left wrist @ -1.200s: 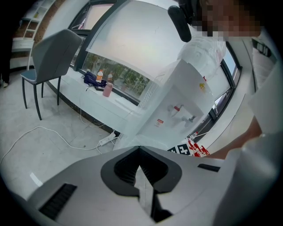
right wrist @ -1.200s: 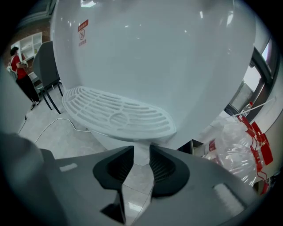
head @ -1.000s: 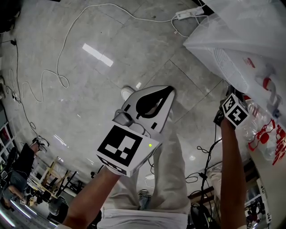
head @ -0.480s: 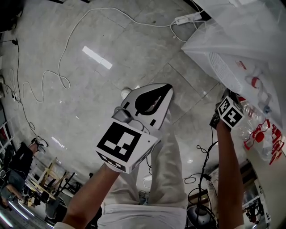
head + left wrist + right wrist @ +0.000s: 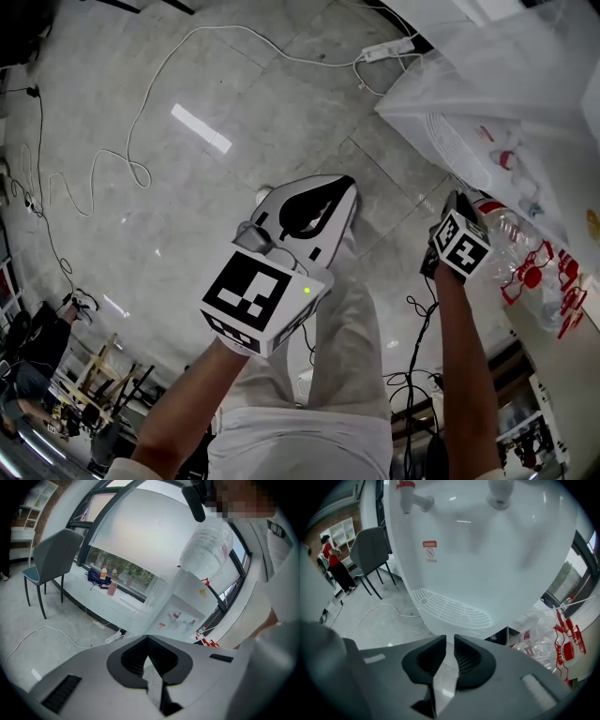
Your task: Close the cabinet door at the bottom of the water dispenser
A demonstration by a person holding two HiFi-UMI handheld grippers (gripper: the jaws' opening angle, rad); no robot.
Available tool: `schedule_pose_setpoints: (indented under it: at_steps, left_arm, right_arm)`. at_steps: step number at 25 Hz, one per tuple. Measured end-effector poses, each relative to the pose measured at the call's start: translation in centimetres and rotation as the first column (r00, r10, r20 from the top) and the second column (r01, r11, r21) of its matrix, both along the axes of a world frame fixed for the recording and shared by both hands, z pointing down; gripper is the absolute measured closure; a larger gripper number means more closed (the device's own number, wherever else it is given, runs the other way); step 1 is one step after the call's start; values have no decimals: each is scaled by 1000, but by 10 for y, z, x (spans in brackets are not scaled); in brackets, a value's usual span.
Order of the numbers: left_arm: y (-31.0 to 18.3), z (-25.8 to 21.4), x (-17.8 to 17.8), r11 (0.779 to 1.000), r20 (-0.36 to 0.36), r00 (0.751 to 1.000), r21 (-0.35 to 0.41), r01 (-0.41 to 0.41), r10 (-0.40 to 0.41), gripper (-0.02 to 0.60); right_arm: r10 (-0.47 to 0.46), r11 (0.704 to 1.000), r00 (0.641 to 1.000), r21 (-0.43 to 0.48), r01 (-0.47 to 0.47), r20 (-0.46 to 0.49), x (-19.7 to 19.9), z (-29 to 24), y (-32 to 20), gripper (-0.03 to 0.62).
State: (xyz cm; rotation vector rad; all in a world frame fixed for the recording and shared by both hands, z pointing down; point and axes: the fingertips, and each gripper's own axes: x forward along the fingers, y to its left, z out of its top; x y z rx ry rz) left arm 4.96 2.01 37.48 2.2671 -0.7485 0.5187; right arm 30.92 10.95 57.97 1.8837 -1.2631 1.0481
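The dispenser point(image 5: 487, 550) stands right in front of the right gripper point(image 5: 449, 638). That gripper looks at the white front, the slotted tray point(image 5: 452, 609) and a red tap point(image 5: 410, 494). The door is at the bottom, under the tray, and no view shows it well. Only a dark bit shows low down there, so it is hard to say how far open the door is.

The right gripper's jaws have just been closing. Now there is a small gap between them, and nothing is in it. The left gripper point(image 5: 147, 638) is out over the floor point(image 5: 187, 187), with its jaws together and nothing in them.

Things could go wrong from here. The right gripper is up by the tray, so it may have to go lower to reach the door. If it pushes at this height, it would likely hit the tray or the tap. A thin tip could also slip off a smooth door. A bag point(image 5: 525, 272) of bottles lies just beside the dispenser and might get caught in the door. A cord point(image 5: 141, 94) on the floor could trip the person.
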Motion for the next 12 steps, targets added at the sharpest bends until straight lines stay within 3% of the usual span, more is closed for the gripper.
schedule_pose_setpoints:
  at_steps: [3,12]
  left_arm:
    - [1,-16,-5,1000,-2,1000,6,14,-14,575]
    - [7,-63,-21,998,-8,998,27,64,-64,575]
  right_arm:
    - [-45,999,999,2,45,11,-18,-17,-6,569]
    - [-126,991,990,49,123,68,-62,-69,-18,583]
